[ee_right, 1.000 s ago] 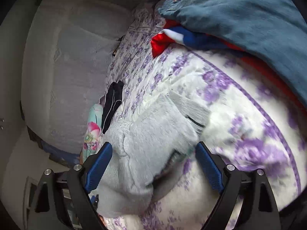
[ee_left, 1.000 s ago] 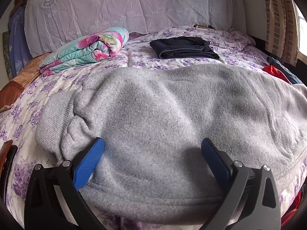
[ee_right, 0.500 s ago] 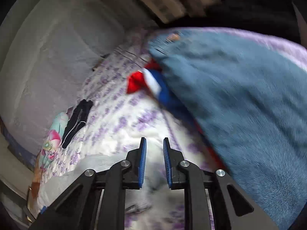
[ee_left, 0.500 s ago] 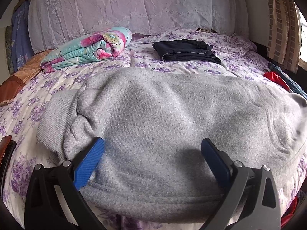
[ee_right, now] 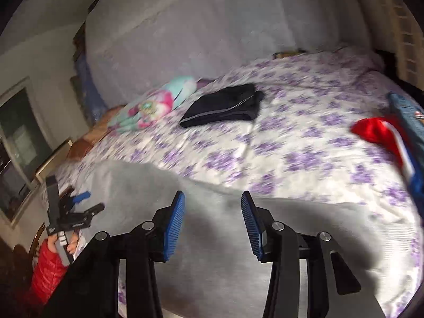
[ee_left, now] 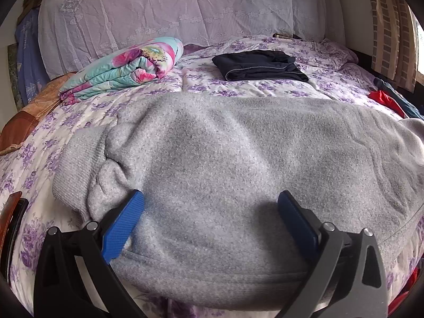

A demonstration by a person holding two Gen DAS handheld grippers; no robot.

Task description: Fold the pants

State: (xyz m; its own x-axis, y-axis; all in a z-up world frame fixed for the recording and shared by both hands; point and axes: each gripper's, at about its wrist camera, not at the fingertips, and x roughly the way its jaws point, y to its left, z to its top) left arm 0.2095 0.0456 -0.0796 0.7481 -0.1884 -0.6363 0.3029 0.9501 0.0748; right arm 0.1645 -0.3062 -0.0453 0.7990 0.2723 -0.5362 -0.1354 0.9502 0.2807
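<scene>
Grey knitted pants [ee_left: 212,145] lie folded across the purple-flowered bed [ee_left: 331,79], cuffs bunched at the left. My left gripper [ee_left: 209,198] stands open just over their near edge, blue pads wide apart and clamping nothing. In the right wrist view the same grey pants [ee_right: 132,180] spread below my right gripper [ee_right: 212,196]. Its jaws are opening and nothing is between the pads. The left gripper [ee_right: 79,201] shows at the far left of that view, held by a hand in a red sleeve [ee_right: 50,265].
Folded dark pants [ee_left: 259,65] [ee_right: 225,106] lie further back on the bed. A rolled floral quilt [ee_left: 124,66] sits at the back left. Red and blue clothes [ee_left: 384,98] [ee_right: 376,129] are heaped at the right edge. A draped headboard [ee_left: 185,8] closes the back.
My right gripper let the grey pants' end go, shut, swung away from the clothes heap, rolled upright and now opens partway over the pants. The left gripper kept still.
</scene>
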